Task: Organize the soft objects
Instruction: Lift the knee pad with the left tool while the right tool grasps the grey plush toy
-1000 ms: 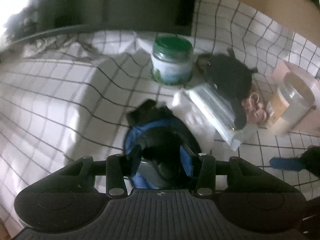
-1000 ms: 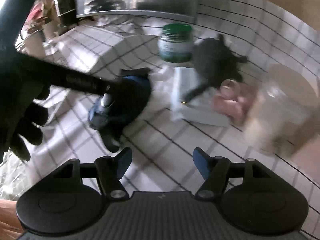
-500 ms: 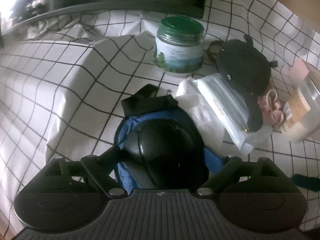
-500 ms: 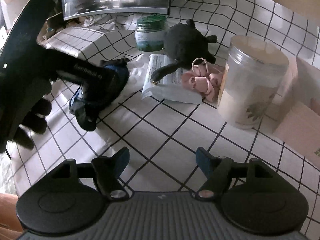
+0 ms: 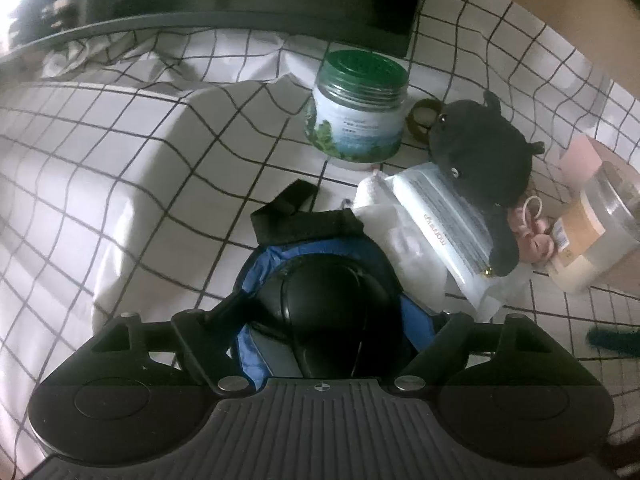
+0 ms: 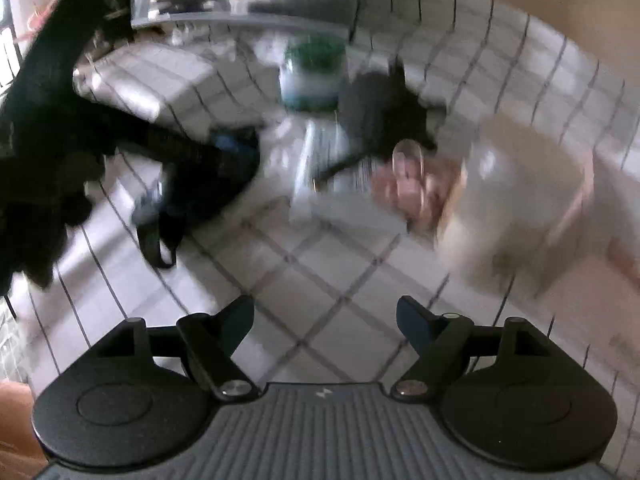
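The blue-and-black padded item [image 5: 320,280], seemingly a knee or elbow guard with a black strap [image 5: 296,216], lies near the middle of the checked tablecloth [image 5: 120,184]. The left gripper [image 5: 324,320] straddles it, jaws spread wide to either side of the black dome and not yet pinching. For a sound grasp, close on the soft blue rim rather than the rounded cap, which would probably slip; keep the strap clear of the fingers.

The right gripper [image 6: 325,316] hovers over bare cloth toward the near edge, jaws apart and empty; its view is motion-blurred.

Count, moving outward:
- one white tissue pack [image 5: 436,224], touching the guard's right side;
- one dark plush toy [image 5: 480,156] lying on that pack;
- one pink scrunchie [image 5: 532,236] beside the plush;
- one green-lidded jar [image 5: 356,108] toward the far edge;
- one clear jar [image 5: 600,224] at the right edge.
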Motion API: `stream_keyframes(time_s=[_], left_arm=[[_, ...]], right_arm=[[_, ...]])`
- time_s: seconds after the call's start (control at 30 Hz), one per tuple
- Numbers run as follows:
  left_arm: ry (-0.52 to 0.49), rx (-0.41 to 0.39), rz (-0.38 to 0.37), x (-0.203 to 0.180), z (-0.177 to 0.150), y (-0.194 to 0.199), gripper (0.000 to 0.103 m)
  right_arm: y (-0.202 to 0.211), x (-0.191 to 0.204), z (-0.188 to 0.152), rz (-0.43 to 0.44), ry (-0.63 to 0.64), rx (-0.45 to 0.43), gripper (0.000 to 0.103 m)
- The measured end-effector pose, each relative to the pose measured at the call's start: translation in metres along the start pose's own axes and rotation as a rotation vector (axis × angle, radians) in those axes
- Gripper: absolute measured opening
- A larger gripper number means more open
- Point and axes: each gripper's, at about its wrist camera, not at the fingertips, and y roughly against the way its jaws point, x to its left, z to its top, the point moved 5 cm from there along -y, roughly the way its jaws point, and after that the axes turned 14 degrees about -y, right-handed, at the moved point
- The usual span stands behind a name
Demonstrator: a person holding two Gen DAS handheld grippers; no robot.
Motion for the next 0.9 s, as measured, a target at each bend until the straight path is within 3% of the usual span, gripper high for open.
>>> stream_keyframes(time_s=[0.13, 0.23, 0.4, 0.63, 0.8, 0.9], left_arm=[[0.033, -0.022, -0.031, 0.015, -0.002, 0.013, 0.085], [0.065, -0.035, -0.049, 0.027, -0.003, 0.019, 0.085], [0.099, -0.08, -0.076, 0.043, -0.006, 0.033, 0.085], [0.164, -0.123, -0.125, 0.067, -0.017, 0.045, 0.085], [0.213, -0.131, -0.139, 0.082, -0.023, 0.048, 0.085], [0.212, -0.126, -0.145, 0.087, -0.027, 0.049, 0.085]], right_arm=[[0.021, 0.01, 0.044, 0.024, 0.008, -0.069, 0.079], [0.026, 0.013, 0.081, 0.037, -0.027, -0.073, 0.079], [0.007, -0.003, 0.136, 0.052, -0.16, 0.068, 0.079], [-0.02, -0.034, 0.204, 0.016, -0.266, 0.167, 0.079], [-0.073, -0.015, 0.205, -0.088, -0.16, 0.278, 0.079], [-0.111, -0.003, 0.191, -0.218, -0.079, 0.353, 0.079]])
